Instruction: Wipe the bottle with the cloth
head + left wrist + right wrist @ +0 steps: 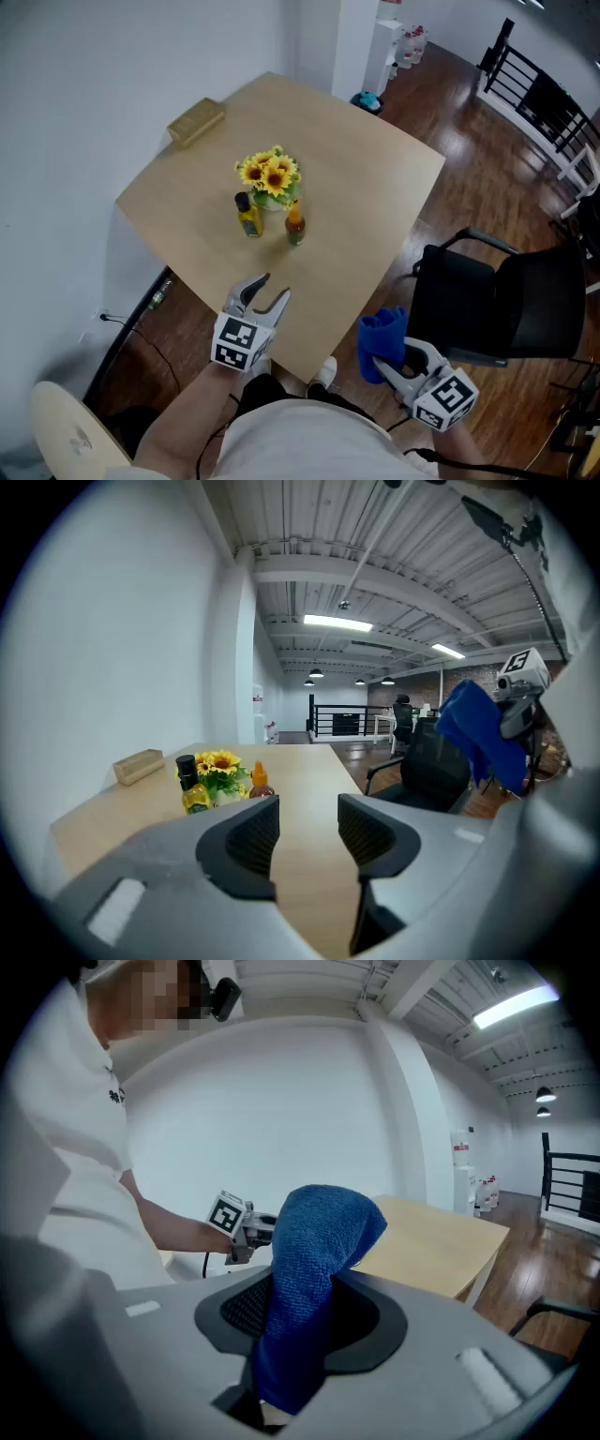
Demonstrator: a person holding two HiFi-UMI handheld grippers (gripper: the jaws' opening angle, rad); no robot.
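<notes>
Two small bottles stand mid-table: an oil bottle with yellow contents and a black cap, and a brown sauce bottle with an orange cap. My left gripper hovers over the table's near edge, open and empty, well short of both bottles. My right gripper is off the table's near right corner, shut on a blue cloth that stands up between its jaws.
A vase of sunflowers stands just behind the bottles. A wooden block lies at the far left of the light wooden table. A black office chair sits to the right, a round stool at lower left.
</notes>
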